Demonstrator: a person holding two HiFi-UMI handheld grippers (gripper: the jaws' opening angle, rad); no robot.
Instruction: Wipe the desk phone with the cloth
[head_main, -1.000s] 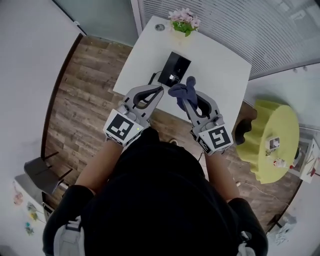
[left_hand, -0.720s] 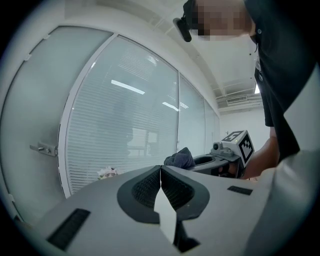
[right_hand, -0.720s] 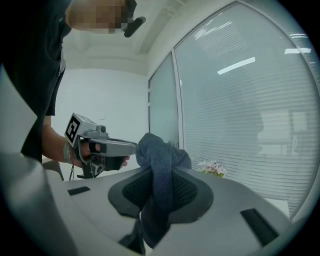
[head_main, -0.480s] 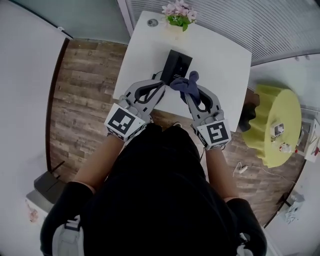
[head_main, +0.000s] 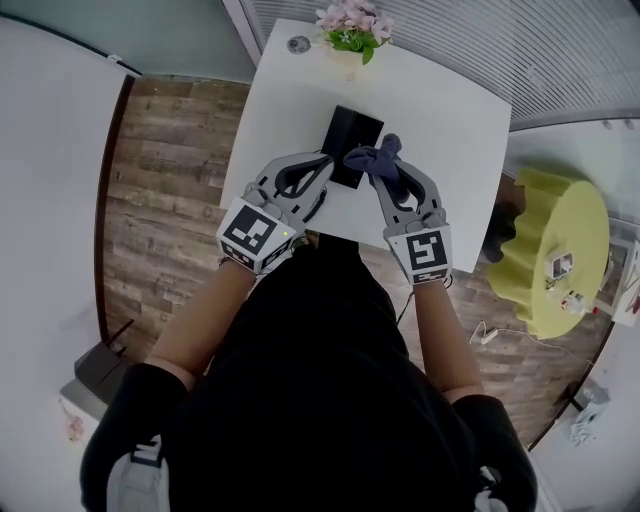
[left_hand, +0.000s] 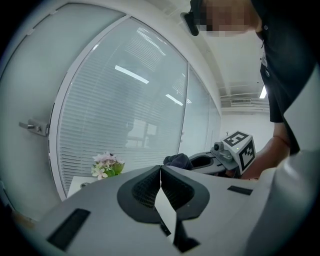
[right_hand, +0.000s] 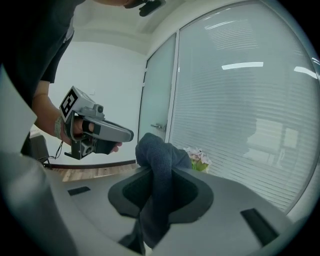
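The black desk phone (head_main: 352, 140) lies on the white desk (head_main: 440, 150) in the head view. My right gripper (head_main: 388, 165) is shut on a dark blue cloth (head_main: 376, 161), held just right of the phone's near end. In the right gripper view the cloth (right_hand: 157, 175) bunches up between the jaws. My left gripper (head_main: 322, 166) is shut with nothing in it, its tips over the phone's near left edge. In the left gripper view its jaws meet at a thin line (left_hand: 160, 175).
A pot of pink flowers (head_main: 348, 32) stands at the desk's far edge, beside a small round disc (head_main: 297, 44). A yellow-green round stool (head_main: 555, 260) with small items sits to the right. Wood floor (head_main: 165, 170) lies left of the desk.
Both grippers have moved forward over the desk toward the phone. The cloth is now closer to the phone's right side.
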